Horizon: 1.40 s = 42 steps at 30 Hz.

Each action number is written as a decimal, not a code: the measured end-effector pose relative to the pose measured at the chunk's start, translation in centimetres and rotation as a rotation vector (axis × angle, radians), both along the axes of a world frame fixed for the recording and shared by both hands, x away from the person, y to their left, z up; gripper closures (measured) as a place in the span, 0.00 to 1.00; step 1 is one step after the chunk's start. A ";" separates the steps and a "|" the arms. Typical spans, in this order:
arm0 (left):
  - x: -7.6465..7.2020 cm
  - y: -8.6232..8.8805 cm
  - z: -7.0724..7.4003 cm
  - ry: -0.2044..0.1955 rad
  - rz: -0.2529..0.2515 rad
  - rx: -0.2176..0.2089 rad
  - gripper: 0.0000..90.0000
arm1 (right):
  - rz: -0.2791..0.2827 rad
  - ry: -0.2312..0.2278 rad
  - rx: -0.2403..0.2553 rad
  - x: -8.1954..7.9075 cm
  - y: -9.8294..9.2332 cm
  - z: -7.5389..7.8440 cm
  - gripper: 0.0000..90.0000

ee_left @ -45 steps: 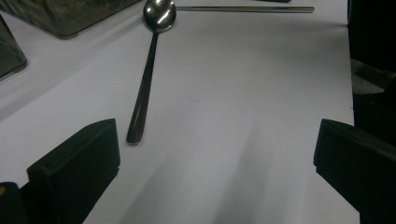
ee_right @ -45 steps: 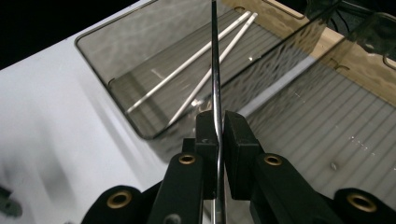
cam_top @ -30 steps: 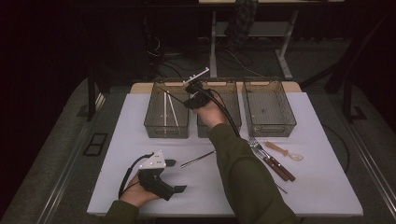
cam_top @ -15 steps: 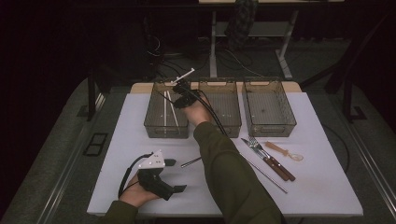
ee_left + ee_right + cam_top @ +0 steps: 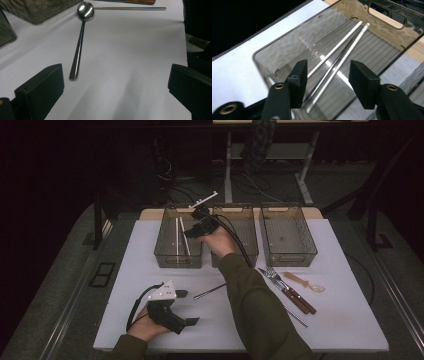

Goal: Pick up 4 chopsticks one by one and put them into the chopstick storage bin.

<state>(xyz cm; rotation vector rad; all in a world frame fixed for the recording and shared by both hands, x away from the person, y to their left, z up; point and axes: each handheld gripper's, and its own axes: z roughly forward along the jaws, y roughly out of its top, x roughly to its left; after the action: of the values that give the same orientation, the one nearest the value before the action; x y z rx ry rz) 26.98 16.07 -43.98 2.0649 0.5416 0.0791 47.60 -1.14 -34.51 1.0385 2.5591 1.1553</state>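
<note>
My right gripper (image 5: 191, 233) hovers over the left smoky plastic bin (image 5: 165, 256) at the back of the table. Its jaws have just been opening and now stand apart with nothing gripped. In the right gripper view (image 5: 328, 72), metal chopsticks (image 5: 338, 48) lie side by side on the bin floor below the jaws; from above the chopsticks (image 5: 179, 237) show as pale lines. My left gripper (image 5: 186, 307) rests near the front left of the white table (image 5: 150, 270), open. Its jaws (image 5: 115, 85) face a steel spoon (image 5: 79, 47) lying just ahead.
A middle bin (image 5: 247, 256) and a right bin (image 5: 289, 254) stand beside the left one. A fork and wooden-handled knives (image 5: 285, 287), a pale spoon (image 5: 306, 283) and a loose chopstick (image 5: 296, 316) lie at the right. The steel spoon (image 5: 210, 291) lies mid-table.
The right gripper drifted left from the middle bin's edge to over the left bin, and its jaws went from shut to apart. The left gripper stayed still.
</note>
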 end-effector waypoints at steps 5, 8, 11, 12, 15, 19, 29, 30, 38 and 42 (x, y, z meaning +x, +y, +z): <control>0.0 0.0 0.0 -0.002 0.000 0.005 0.00 | 0.006 -0.042 0.013 -1.2 -2.0 0.3 0.45; 0.0 0.0 0.0 -0.001 0.000 0.007 0.00 | 0.002 -0.055 0.028 -1.9 -3.4 0.4 0.43; 0.0 -0.1 -0.1 0.000 0.002 0.009 0.00 | 0.020 -0.045 0.032 -2.5 -4.6 0.4 0.41; 0.0 -0.1 -0.1 0.001 0.001 0.011 0.00 | 0.031 -0.047 0.032 -2.7 -5.0 0.4 0.39; -0.1 -0.1 -0.1 0.003 0.000 0.015 0.00 | 0.056 -0.060 0.018 -3.4 -6.2 0.3 0.38; -0.1 -0.2 -0.1 0.004 0.001 0.014 0.00 | 0.055 -0.065 0.026 -4.2 -7.6 0.3 0.38; -0.1 -0.1 -0.2 0.006 0.003 0.021 0.00 | 0.072 -0.064 0.012 -6.6 -10.8 -0.4 0.34; -0.1 -0.1 -0.2 0.006 0.004 0.022 0.00 | 0.076 -0.065 0.008 -6.9 -11.0 -0.5 0.33; -0.1 -0.1 -0.2 0.007 0.007 0.023 0.00 | 0.083 -0.053 -0.004 -9.0 -13.5 -1.5 0.30; 0.0 -0.2 -0.3 0.008 0.008 0.025 0.00 | 0.075 -0.053 -0.012 -10.2 -15.0 -2.1 0.30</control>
<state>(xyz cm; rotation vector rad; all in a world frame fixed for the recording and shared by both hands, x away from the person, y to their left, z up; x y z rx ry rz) 26.96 15.90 -44.29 2.0887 0.5564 0.0821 37.45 -16.11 -36.63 0.9045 2.5806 1.1679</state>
